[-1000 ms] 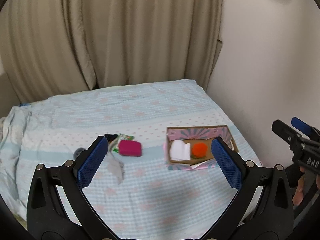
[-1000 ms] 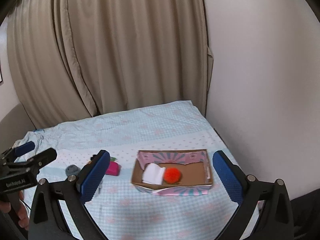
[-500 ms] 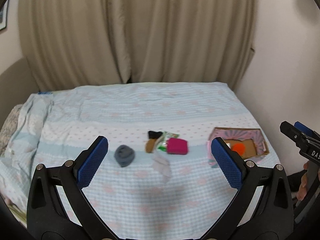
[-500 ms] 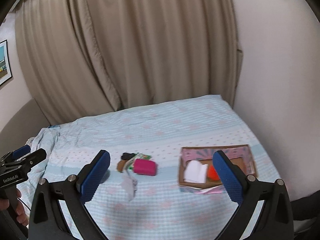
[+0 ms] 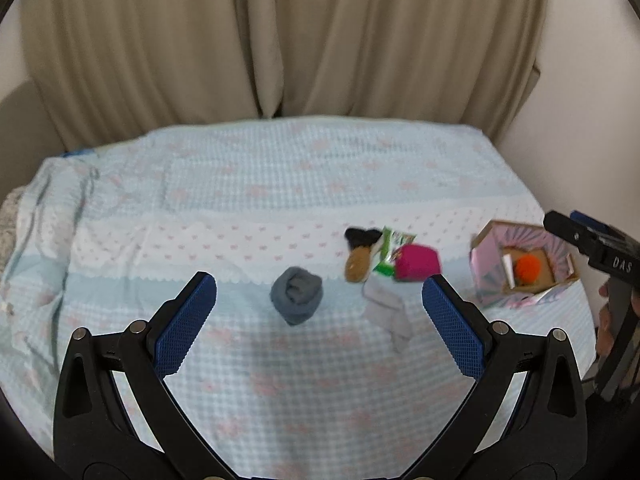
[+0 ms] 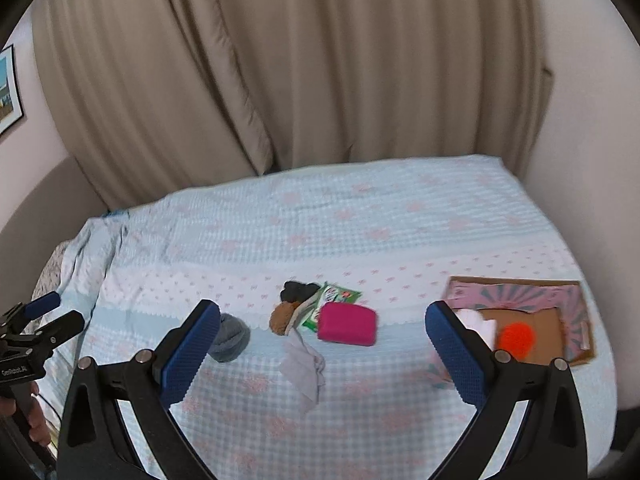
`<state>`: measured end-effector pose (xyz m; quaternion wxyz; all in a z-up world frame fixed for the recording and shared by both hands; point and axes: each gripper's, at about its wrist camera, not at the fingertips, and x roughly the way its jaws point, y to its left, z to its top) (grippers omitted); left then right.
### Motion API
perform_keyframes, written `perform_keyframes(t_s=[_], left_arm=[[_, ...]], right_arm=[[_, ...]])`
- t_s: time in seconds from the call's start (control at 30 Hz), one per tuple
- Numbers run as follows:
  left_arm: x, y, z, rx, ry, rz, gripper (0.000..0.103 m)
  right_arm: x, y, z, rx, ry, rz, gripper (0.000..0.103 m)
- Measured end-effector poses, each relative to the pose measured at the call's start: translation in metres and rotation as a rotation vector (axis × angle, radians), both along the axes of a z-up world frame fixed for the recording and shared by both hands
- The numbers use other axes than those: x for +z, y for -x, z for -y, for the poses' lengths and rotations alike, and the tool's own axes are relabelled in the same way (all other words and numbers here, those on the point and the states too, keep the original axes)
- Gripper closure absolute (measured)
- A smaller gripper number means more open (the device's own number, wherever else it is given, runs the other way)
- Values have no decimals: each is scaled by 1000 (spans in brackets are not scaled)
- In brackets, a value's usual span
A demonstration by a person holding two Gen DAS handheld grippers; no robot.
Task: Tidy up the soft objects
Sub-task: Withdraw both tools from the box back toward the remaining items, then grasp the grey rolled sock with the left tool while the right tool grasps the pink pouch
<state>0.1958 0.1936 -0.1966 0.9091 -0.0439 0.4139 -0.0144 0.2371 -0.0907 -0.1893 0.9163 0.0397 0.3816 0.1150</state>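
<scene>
Both claws are held above the near part of a bed [image 5: 280, 184] covered with a pale blue checked spread. The left claw [image 5: 319, 322] is seen with its blue pads wide apart and nothing between them. The right claw [image 6: 322, 350] is likewise spread wide and empty.

A rolled grey sock [image 5: 296, 294] lies alone on the spread, framed between the left claw's fingers. To its right a loose cluster is noted: a black item [image 5: 362, 236] touching a brown item [image 5: 358, 266], a green and white packet [image 5: 390, 246] partly under a magenta block [image 5: 418, 266], and a pale grey cloth [image 5: 390, 314] lying crumpled just in front of them. The nature of the black and brown items cannot be told through blur.

A shallow cardboard box [image 6: 560, 300] with pink patterned walls stands well apart at the right side of the bed. Inside it an orange pom-pom [image 6: 517, 338] rests beside a white folded item [image 6: 478, 322].

Beige curtains [image 6: 320, 80] hang behind the bed. A framed picture [image 6: 9, 92] is seen on the left wall.
</scene>
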Motion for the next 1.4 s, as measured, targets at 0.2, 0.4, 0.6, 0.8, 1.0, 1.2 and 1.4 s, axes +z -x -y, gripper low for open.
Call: perform_keyframes(t_s=[0.2,0.4,0.6,0.8,1.0,1.2,1.4], left_arm=[[-78,-47,-14,-22,22,-108,0],[-153,-85,-16,-35,35,-204,0],[-213,-124,-9,-59,29,-286,0],[-257,-146,-1,-90,12,-355,0],[-281,-155,3,-99,-28,-372,0],[-297,-170,-9,-60,-40,-406,31],[-294,-170,-20,-31,-7,-401,53]], right_arm=[[-62,-49,-18,110,106,-72,1],[-145,-97,-32,289,236,-203,1],[-211,-142,-45,452,357,-296,1],[-263,-161,-65,648,556,-362,1],[-290,-172,-78,764,670,-365,2],[-304,-175,-85,845,711,-392,29],[-295,-174,-84,786,660,-404,41]])
